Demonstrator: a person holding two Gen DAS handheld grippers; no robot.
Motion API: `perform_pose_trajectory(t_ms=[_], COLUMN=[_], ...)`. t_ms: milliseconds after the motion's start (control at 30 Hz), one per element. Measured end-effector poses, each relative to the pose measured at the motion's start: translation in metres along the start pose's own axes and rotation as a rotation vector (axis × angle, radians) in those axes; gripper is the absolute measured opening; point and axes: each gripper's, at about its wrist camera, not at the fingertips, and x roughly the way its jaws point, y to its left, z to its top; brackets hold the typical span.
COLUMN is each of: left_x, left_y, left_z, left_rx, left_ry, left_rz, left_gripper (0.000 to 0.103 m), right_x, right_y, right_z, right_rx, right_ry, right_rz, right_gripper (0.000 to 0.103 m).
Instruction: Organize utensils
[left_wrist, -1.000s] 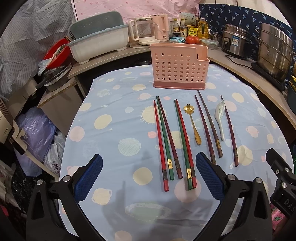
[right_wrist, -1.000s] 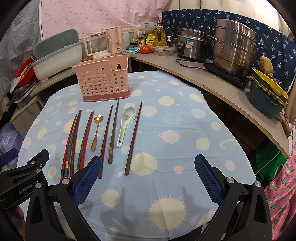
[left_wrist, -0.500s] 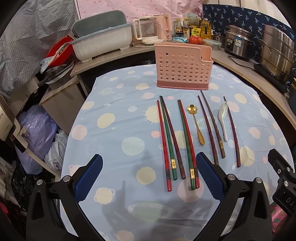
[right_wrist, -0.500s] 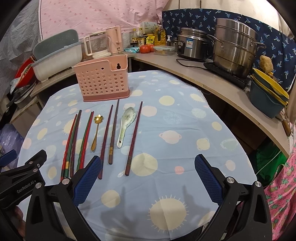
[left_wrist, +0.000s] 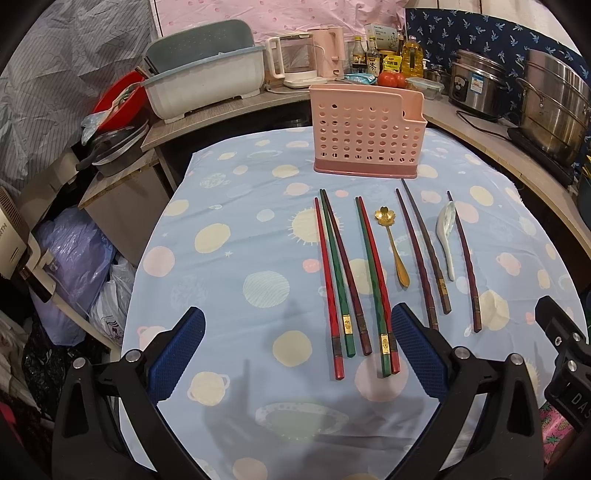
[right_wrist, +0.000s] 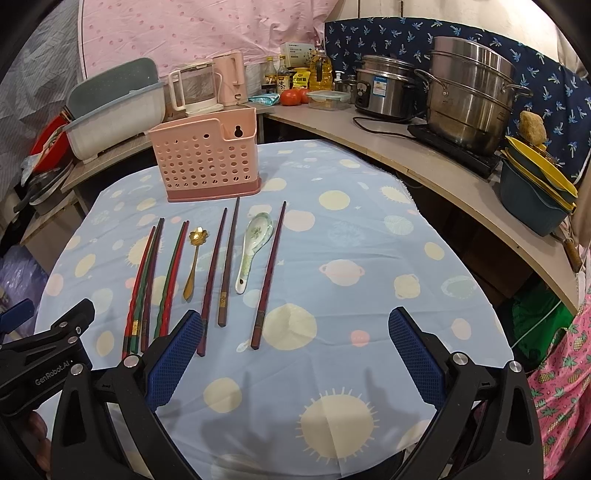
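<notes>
A pink perforated utensil holder (left_wrist: 365, 136) (right_wrist: 207, 158) stands upright at the far side of the table. In front of it lie several chopsticks in a row: red and green ones (left_wrist: 338, 273) (right_wrist: 147, 280) on the left, dark brown ones (left_wrist: 424, 251) (right_wrist: 229, 258) on the right. A gold flower spoon (left_wrist: 393, 245) (right_wrist: 194, 258) and a white ceramic spoon (left_wrist: 445, 236) (right_wrist: 253, 247) lie among them. My left gripper (left_wrist: 295, 354) is open and empty above the near ends of the red and green chopsticks. My right gripper (right_wrist: 293, 352) is open and empty near the brown chopsticks' ends.
The table has a blue cloth (left_wrist: 236, 258) with round prints. A curved counter behind carries a dish tub (left_wrist: 207, 88), kettles (left_wrist: 321, 55), bottles, tomatoes and steel pots (right_wrist: 469, 96). Bowls (right_wrist: 535, 195) sit at the right. Bags (left_wrist: 74, 258) lie at the left on the floor.
The left gripper's view has shifted slightly back and up, so the utensils sit a little lower in view. The right gripper has hardly moved. Both stay open.
</notes>
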Motion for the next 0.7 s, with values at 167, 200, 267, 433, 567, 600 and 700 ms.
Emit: perform_pose_trajectory(t_ms=[167,200,267,433,567,600,700], left_x=[0.0008,0.0006,0.0012,0.0022,0.0032,0.0032,0.0035], left_y=[0.0012,0.0013,0.0021,0.003,0.0033,0.0032,0.0037], left_z=[-0.0012,-0.0013,-0.0013,-0.0011,-0.001,-0.001,-0.0011], left_rx=[-0.003,-0.003,-0.005,-0.008,-0.009,-0.008,-0.009], left_ry=[0.003,0.004,0.007,0.009,0.01,0.011,0.013], left_rz=[0.003,0.003,0.003,0.004,0.005,0.006,0.005], left_gripper=[0.096,0.096,0.096,0.096,0.096,0.096,0.096], right_x=[-0.0001,0.0001,-0.0003,0.0016,0.0014,0.0012,0.0019], right_y=[-0.0004,-0.0002,-0.0004,0.0027,0.0027,0.0024,0.0032], right_z=[0.0004,0.0003,0.0004,0.0002,0.0004,0.0005,0.0008], right_rx=[-0.001,-0.001,-0.001,-0.007,-0.005,-0.005,-0.006], right_ry=[0.001,0.002,0.001,0.003,0.002,0.003,0.004], right_rz=[0.0,0.001,0.001,0.0,0.001,0.001,0.001], right_gripper=[0.096,0.096,0.096,0.096,0.096,0.096,0.096])
